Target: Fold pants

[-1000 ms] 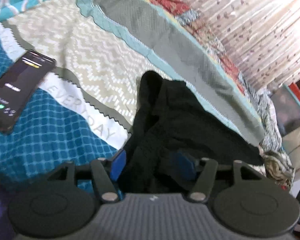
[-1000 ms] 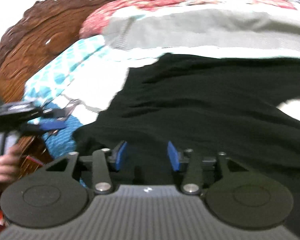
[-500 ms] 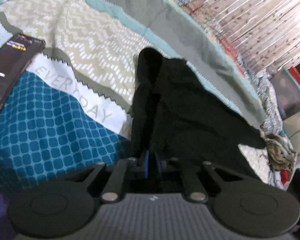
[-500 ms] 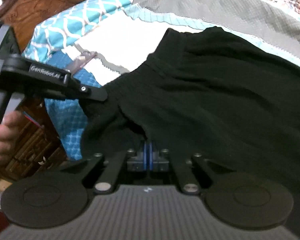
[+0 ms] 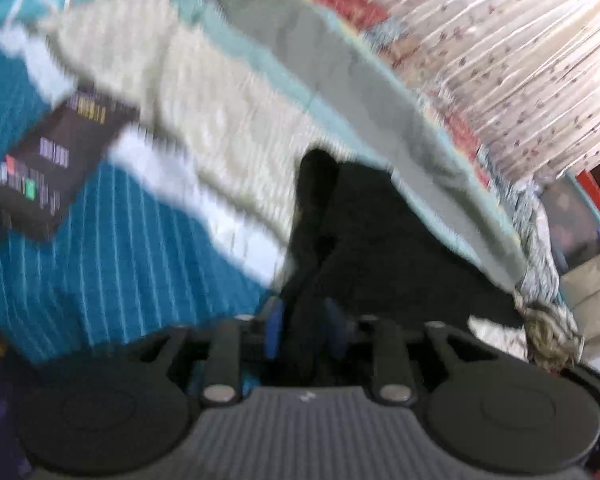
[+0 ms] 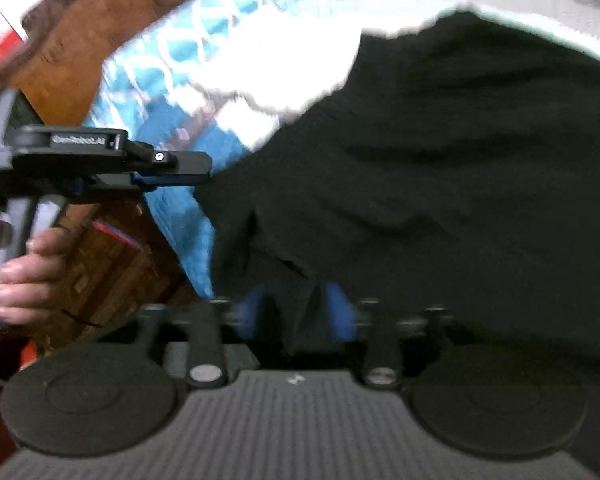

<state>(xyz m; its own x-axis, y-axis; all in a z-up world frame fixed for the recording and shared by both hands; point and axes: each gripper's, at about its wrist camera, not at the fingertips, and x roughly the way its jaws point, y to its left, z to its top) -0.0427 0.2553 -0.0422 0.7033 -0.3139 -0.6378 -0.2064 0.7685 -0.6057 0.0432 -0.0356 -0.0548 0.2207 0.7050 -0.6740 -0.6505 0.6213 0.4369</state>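
1. Across the bedspread (image 5: 120, 264), in the left wrist view, the black pants (image 5: 380, 240) lie rumpled at the near edge, a narrow fold reaching up toward the grey band. A phone (image 5: 48, 164) rests far left. The left gripper (image 5: 305, 330) is opening, with dark cloth between its blue pads.

2. Seen from the right wrist, the pants (image 6: 440, 168) spread wide and creased. The right gripper (image 6: 296, 314) is opening around a fold of the fabric. A hand (image 6: 24, 276) at the bed's left edge carries the left gripper (image 6: 180, 168).

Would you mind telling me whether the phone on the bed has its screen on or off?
On: the phone lies face up on the bedspread, showing coloured marks on its dark screen.
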